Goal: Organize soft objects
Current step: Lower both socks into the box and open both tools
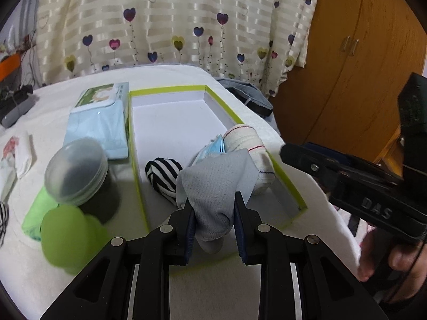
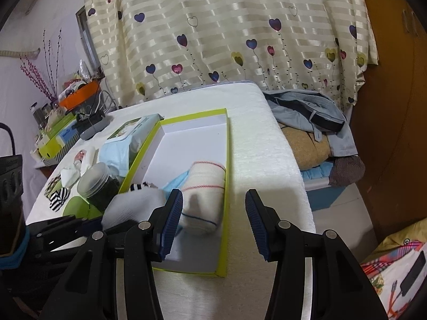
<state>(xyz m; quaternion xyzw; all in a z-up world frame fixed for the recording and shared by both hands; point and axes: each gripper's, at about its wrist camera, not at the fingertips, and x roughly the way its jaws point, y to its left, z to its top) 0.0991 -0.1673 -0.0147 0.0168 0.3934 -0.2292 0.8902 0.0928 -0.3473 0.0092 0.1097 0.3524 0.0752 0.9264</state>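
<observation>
The left claw (image 1: 214,210) was clenched on a grey sock (image 1: 213,184), holding it over the near end of the green-rimmed box (image 1: 170,89) on the white bench (image 2: 256,144). The right claw (image 2: 213,213) was released with nothing between its pads, just right of the box. Inside the box lay a striped sock (image 1: 162,173), blue masks (image 1: 213,146) and a cream bandage roll (image 2: 205,189) along the right wall.

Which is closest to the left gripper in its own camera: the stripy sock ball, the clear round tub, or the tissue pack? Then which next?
From the left gripper:
1. Stripy sock ball, inside the box, just ahead.
2. Clear round tub, left, outside the box.
3. Tissue pack, far left, beside the box.
</observation>
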